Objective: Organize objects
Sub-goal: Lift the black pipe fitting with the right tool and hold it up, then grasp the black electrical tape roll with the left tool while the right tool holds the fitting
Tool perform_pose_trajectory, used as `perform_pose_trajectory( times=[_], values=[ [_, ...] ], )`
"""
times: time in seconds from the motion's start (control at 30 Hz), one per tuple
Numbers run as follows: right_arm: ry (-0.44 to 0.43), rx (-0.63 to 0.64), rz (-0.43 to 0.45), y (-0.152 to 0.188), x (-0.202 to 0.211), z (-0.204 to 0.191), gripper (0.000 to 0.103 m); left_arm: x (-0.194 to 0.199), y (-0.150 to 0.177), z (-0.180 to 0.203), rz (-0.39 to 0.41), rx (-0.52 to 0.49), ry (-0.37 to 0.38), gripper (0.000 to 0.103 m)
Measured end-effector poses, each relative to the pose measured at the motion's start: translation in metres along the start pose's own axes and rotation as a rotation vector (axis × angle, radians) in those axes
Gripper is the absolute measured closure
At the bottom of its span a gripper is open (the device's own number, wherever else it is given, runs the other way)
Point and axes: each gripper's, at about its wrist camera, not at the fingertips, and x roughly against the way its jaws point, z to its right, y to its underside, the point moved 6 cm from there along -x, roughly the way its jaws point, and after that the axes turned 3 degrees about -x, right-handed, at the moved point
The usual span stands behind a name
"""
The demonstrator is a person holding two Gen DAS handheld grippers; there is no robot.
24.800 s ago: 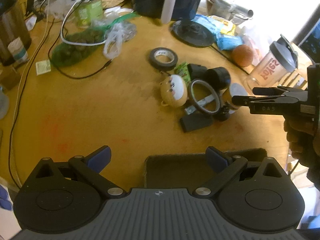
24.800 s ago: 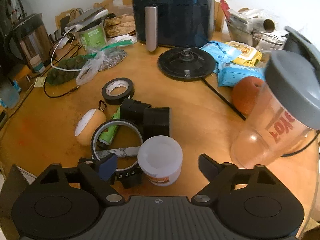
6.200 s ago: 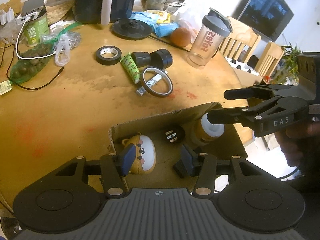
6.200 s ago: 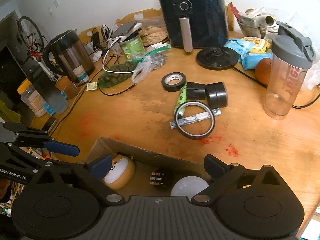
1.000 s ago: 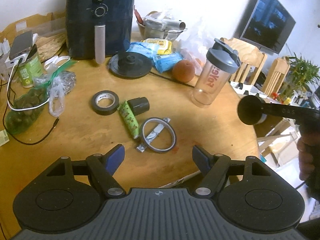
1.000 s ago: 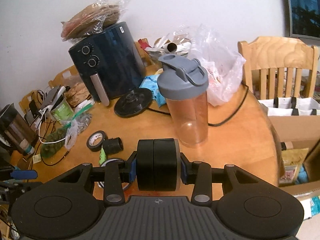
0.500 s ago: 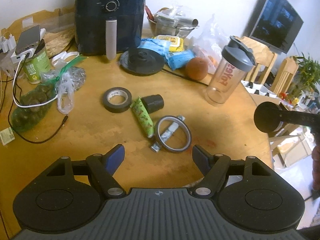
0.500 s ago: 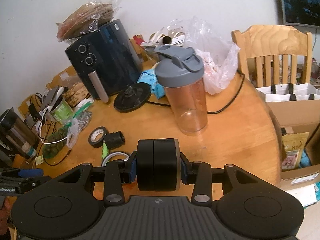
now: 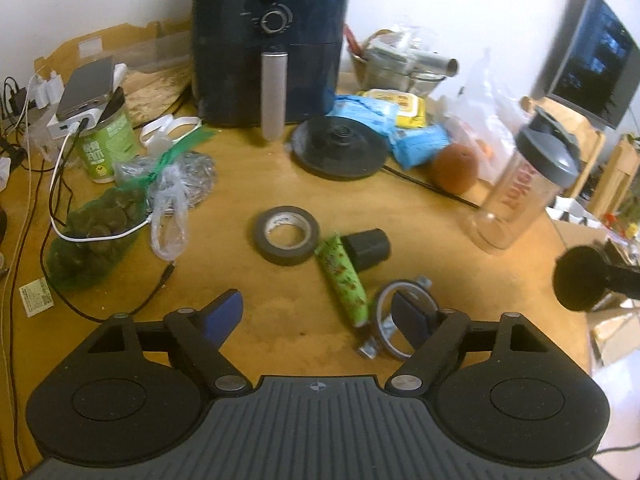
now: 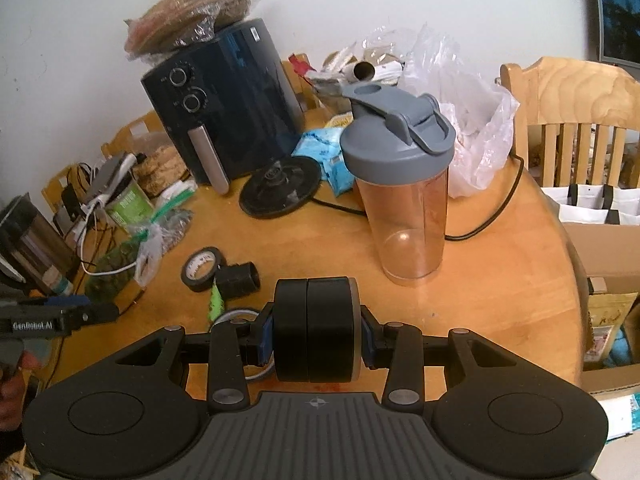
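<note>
From left to right on the wooden worktop [image 9: 224,240]: the left tongs [image 9: 316,314] hang released and empty above its near edge, and compared with 0.5 s ago their view has pushed lower and nearer the 4 loose items, which suggests a next pick is being lined up. Those 4 are 1 black tape roll [image 9: 286,234], 1 green tube [image 9: 344,280] touching 1 small black cylinder [image 9: 366,243], and 1 thin clear ring [image 9: 404,322] lying over a silver strip, partly behind the right finger. Further right stands 1 shaker bottle [image 10: 400,196], upright and lidded. The right tongs [image 10: 316,338] stay clenched on the black puck [image 10: 316,330], held in the air off the worktop's right side as it was 1 s ago, so that piece is collected but not yet stowed; the box it probably goes to is not in view
</note>
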Motion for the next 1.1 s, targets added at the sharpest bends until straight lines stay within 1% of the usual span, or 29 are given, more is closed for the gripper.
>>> perform_pose_trajectory(
  times=[0.4, 0.6, 0.8, 1.1],
  values=[
    [0.016, -0.027, -0.046, 0.005, -0.014, 0.013, 0.060, -0.053, -0.010, -0.021, -0.048, -0.023, -0.034, 0.019],
    [0.032, -0.045, -0.057, 0.008, -0.017, 0.019, 0.060, -0.083, -0.013, -0.023, -0.068, -0.065, -0.054, 0.019],
    [0.052, -0.067, -0.054, 0.007, -0.017, 0.028, 0.060, -0.112, -0.012, -0.023, -0.101, -0.102, -0.063, 0.019],
    [0.074, -0.081, -0.029, 0.000, -0.008, 0.038, 0.060, -0.146, -0.022, -0.028, -0.105, -0.118, -0.071, 0.019]
  ],
)
